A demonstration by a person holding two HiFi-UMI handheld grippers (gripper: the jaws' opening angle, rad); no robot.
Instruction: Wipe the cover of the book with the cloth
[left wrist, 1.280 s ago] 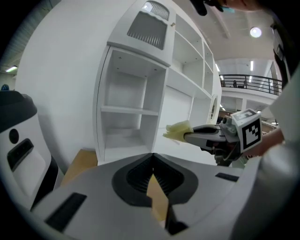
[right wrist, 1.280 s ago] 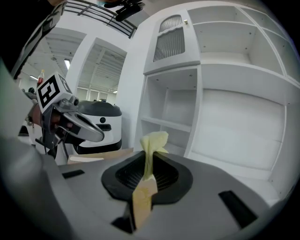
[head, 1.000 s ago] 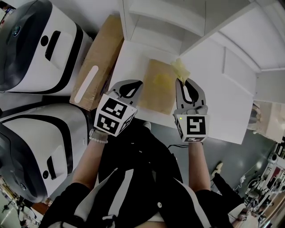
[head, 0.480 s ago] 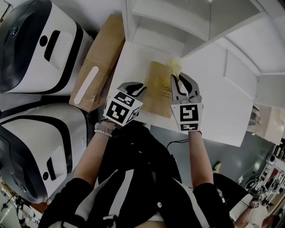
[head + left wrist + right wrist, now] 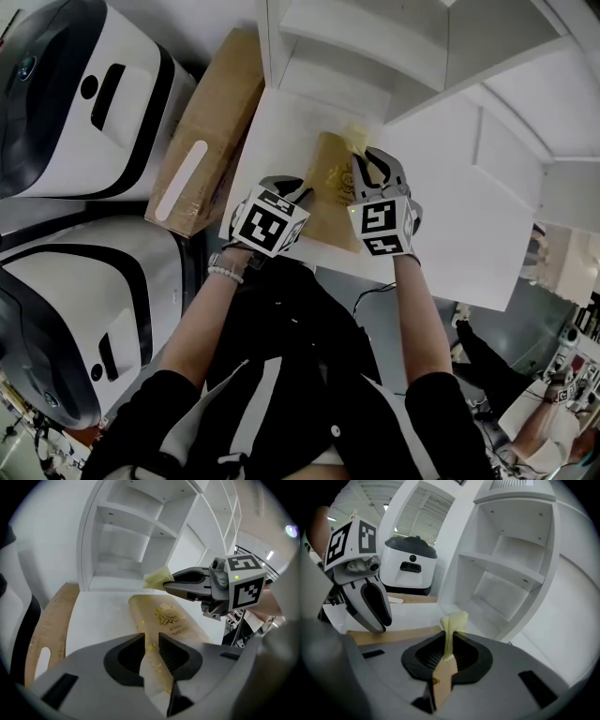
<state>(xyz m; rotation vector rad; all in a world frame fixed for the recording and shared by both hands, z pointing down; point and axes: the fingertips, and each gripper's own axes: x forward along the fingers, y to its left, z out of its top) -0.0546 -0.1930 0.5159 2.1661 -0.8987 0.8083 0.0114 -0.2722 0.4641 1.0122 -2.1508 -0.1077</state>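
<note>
A tan book (image 5: pixel 330 192) with a gold emblem lies flat on the white table (image 5: pixel 450 225); its cover (image 5: pixel 173 616) fills the middle of the left gripper view. My left gripper (image 5: pixel 295 190) sits at the book's near left corner. A strip of the book runs between its jaws (image 5: pixel 151 644), which look shut on it. My right gripper (image 5: pixel 363 161) is shut on a pale yellow cloth (image 5: pixel 356 139) and holds it over the book's far right end. The cloth (image 5: pixel 452 623) sticks up from between the right gripper's (image 5: pixel 449 651) jaws.
A white shelf unit (image 5: pixel 375 56) rises just behind the book. A long cardboard box (image 5: pixel 206 131) lies against the table's left side. Two white and black machines (image 5: pixel 75 94) (image 5: pixel 75 309) stand further left. The person's legs are below the table's near edge.
Both grippers have moved forward and closer together. The right one carried the cloth left over the book's far end; the left one came in onto the book's near left corner.
</note>
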